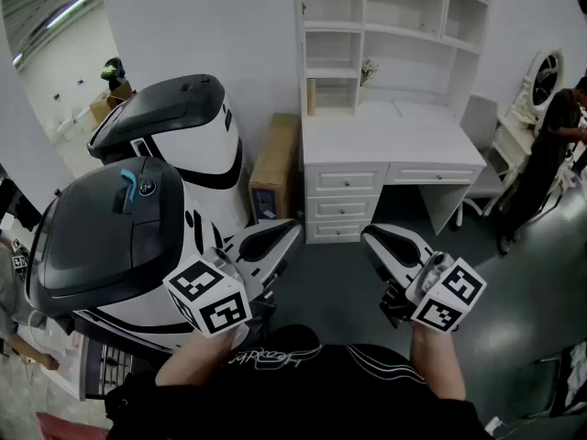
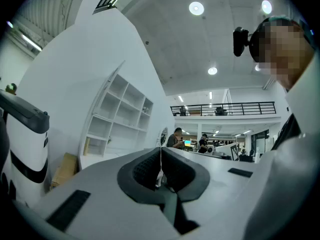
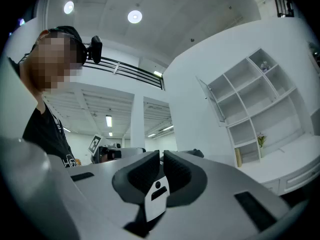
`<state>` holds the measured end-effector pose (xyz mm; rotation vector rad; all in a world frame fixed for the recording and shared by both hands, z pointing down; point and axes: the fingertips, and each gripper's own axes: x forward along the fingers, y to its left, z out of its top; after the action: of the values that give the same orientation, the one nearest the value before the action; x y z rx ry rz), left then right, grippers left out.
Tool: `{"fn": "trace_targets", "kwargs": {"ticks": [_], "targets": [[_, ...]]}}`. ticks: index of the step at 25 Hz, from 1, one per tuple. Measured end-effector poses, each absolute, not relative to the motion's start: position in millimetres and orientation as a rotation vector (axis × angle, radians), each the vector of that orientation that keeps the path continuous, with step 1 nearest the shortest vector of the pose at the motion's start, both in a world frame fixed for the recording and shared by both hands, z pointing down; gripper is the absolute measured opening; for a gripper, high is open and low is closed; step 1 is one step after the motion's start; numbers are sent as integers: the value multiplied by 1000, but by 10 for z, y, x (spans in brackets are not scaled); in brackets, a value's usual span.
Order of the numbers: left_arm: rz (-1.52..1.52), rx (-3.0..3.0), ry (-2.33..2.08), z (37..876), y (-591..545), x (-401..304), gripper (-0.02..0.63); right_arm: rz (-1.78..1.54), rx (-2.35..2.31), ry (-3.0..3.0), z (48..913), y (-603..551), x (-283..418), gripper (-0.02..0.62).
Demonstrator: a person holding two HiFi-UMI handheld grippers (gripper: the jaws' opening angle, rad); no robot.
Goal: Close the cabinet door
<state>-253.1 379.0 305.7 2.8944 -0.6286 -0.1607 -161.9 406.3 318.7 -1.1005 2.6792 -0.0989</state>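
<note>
A white shelf cabinet (image 1: 394,30) stands on a white desk (image 1: 385,136) against the far wall, straight ahead of me. In the right gripper view a thin white door panel (image 3: 210,96) stands out from the upper left of the shelves (image 3: 255,101). In the head view that door cannot be told from the cabinet's left edge. Both grippers are held low in front of my body, well short of the desk. My left gripper (image 1: 292,228) (image 2: 161,151) is shut with its pads touching and nothing in it. My right gripper (image 1: 369,235) (image 3: 161,156) is also shut and empty.
Two large white-and-black machines (image 1: 174,145) (image 1: 101,236) fill the left side beside my left gripper. A cardboard box (image 1: 273,168) leans by the desk's left end. The desk has drawers (image 1: 344,204). A chair (image 1: 477,122), a mirror stand (image 1: 541,81) and a person (image 1: 550,145) are at the right.
</note>
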Motion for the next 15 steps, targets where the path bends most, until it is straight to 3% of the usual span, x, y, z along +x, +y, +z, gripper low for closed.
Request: {"fn": "trace_targets", "kwargs": {"ticks": [15], "targets": [[-152, 2898, -524, 3128, 3783, -2305, 25, -144, -1129, 2583, 3212, 4110, -1429, 57]]}}
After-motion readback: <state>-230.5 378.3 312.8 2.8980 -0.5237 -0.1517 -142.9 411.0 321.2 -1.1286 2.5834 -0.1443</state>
